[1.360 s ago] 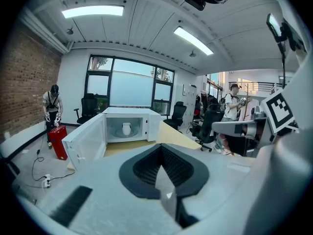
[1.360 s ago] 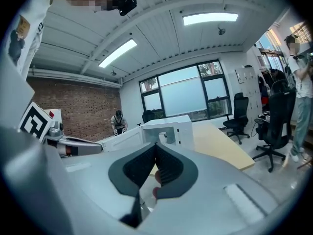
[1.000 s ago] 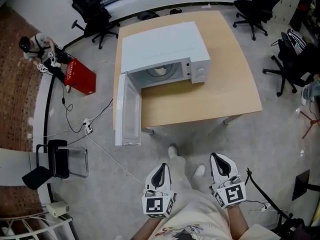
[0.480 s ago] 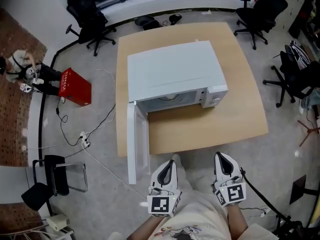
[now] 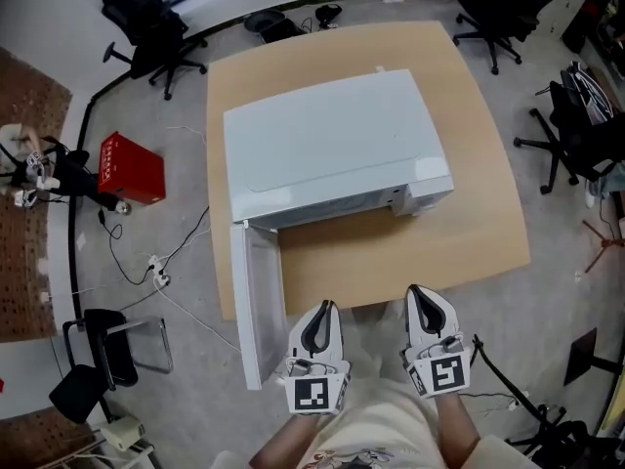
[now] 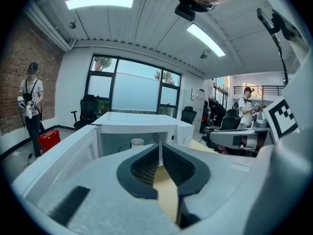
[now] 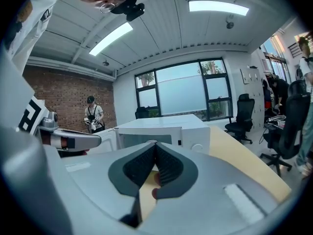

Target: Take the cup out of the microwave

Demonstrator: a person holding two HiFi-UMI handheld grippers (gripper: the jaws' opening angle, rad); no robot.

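Both grippers are hovering at the near edge of the table [image 5: 488,213], side by side, pointing toward the microwave [image 5: 332,145]. Left gripper [image 5: 327,307] is sitting just right of the open door [image 5: 256,306]. Its tips are as good as touching and only just starting to ease apart, w/ nothing betw. them. Right gripper [image 5: 415,291] is hanging a bit further right, jaws pressed together, also carrying nothing.

Microwave is standing mid-table w/ its front facing near. The door is hanging wide open at the left, reaching out past the near table edge. Control panel [image 5: 430,191] is showing at the right end of the front.

Cup [image 6: 137,142], white, is sitting upright inside the cavity, toward the back, showing thru the opening in the left gripper view. In the head view the microwave's top is covering it. Both grippers are staying well short of the cup, on the near side of the opening.

Off the table, a red box [image 5: 127,167] is sitting on the floor to the left, and a person [image 5: 29,164] is standing beyond it at the left edge. Cables [image 5: 156,262] are trailing across the floor betw. box and table. Black office chairs are standing at the far left [image 5: 146,22], the far right [image 5: 498,8] and along the right side [image 5: 576,135].
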